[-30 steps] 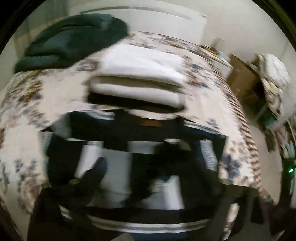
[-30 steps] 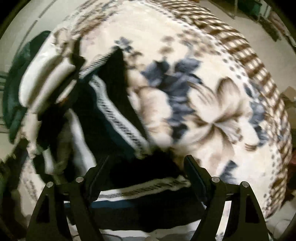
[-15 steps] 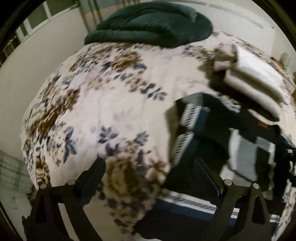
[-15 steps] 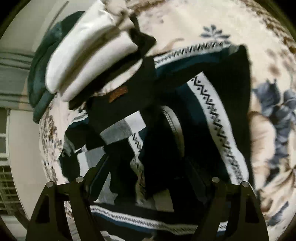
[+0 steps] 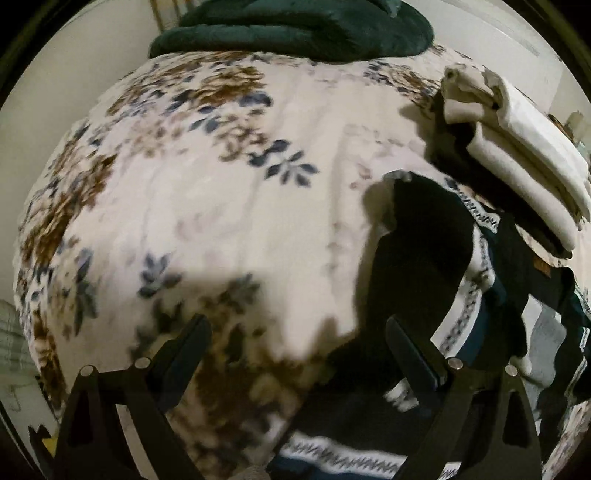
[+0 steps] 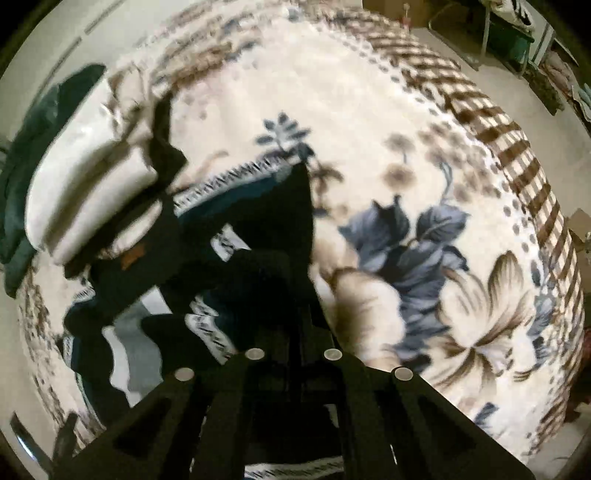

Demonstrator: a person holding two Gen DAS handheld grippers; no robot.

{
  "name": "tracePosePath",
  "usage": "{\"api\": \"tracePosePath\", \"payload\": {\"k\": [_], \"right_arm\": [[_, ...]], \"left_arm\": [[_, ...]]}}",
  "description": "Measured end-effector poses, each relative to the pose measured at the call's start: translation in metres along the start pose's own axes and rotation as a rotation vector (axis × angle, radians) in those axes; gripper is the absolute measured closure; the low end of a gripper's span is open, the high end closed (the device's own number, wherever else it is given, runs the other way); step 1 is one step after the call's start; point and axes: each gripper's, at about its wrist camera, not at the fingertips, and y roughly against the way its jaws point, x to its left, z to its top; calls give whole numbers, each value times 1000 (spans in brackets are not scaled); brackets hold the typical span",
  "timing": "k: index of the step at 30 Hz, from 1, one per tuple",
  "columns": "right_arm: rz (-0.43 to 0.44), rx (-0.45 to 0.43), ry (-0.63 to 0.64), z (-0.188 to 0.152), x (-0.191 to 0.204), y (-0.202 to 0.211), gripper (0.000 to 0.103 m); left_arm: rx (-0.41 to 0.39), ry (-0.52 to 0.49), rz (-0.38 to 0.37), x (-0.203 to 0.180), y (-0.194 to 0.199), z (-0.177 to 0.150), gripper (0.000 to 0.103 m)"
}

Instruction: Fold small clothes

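A dark sweater (image 6: 236, 266) with white patterned bands lay rumpled on a floral blanket (image 5: 229, 206) spread over a bed. It sat near the blanket's middle, and its top edge touched a stack (image 6: 85, 184) of folded cream cloth. The sweater looked only partly folded: one dark sleeve or side panel (image 5: 417, 258) was turned over, while grey and white parts bunched loosely beside it. Squaring the sides and a last fold seemed left to do.

The right gripper (image 6: 293, 317) had its jaws drawn together, apparently pinching a dark fold of the sweater, though blur and shadow hid the exact contact. The left gripper (image 5: 295, 354) hovered with jaws wide and nothing between them, above the blanket at the sweater's left edge; one finger (image 5: 413, 354) overlapped the dark cloth in the view.

The finished stack, cream pieces with something dark beneath, suggested that other clothes were already folded. A dark green blanket (image 5: 295, 26) lay bundled at the bed's far end, well apart from the sweater. Beyond the bed's far side were a floor, boxes (image 6: 580, 229) and a green bin (image 6: 509, 37), too small to describe.

The stack lying against the sweater could crowd the fold. The blanket to the left lay open.
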Motion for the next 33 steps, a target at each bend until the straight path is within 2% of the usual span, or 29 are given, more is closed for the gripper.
{"api": "tracePosePath", "payload": {"k": [1, 3, 6, 7, 10, 11, 13, 15, 16, 17, 18, 19, 22, 25, 27, 30, 32, 33], "right_arm": [[-27, 19, 12, 3, 0, 1, 84], [-50, -16, 18, 5, 3, 14, 65], [-5, -96, 77, 3, 24, 42, 56], [34, -89, 119, 1, 40, 45, 54], [147, 15, 286, -2, 97, 25, 54], [162, 50, 360, -4, 118, 13, 51], [147, 93, 517, -9, 155, -14, 50], [90, 158, 637, -16, 183, -51, 50], [62, 185, 672, -17, 191, -65, 50], [38, 208, 721, -20, 198, -78, 67], [21, 202, 761, -22, 203, -84, 99], [-6, 174, 777, -22, 205, -84, 101], [33, 68, 717, -14, 200, -66, 102], [32, 19, 572, 4, 183, -57, 102], [-1, 22, 487, 14, 173, -61, 103], [-50, 79, 421, 32, 163, -76, 103], [-11, 129, 381, 41, 164, -73, 99], [25, 131, 383, 43, 167, -67, 90]], "left_arm": [[3, -11, 1, -3, -2, 4, 6], [-3, -35, -2, -10, -5, 12, 6], [-2, -66, 2, -16, -12, 20, 6], [1, -73, 5, -17, -14, 22, 6], [17, -77, 5, -18, -22, 24, 6], [20, -76, 5, -18, -23, 25, 6], [30, -79, 12, -19, -29, 24, 6], [41, -85, 19, -20, -34, 22, 6], [47, -88, 22, -20, -37, 21, 6], [50, -89, 24, -20, -39, 21, 6], [55, -90, 27, -20, -42, 20, 6], [57, -89, 29, -19, -45, 19, 6], [67, -86, 35, -17, -52, 18, 6], [83, -81, 41, -14, -61, 15, 6], [90, -80, 46, -13, -63, 14, 6], [92, -69, 38, -6, -59, 14, 6], [91, -49, 18, 2, -54, 13, 6], [91, -28, 0, 8, -51, 12, 6]]}}
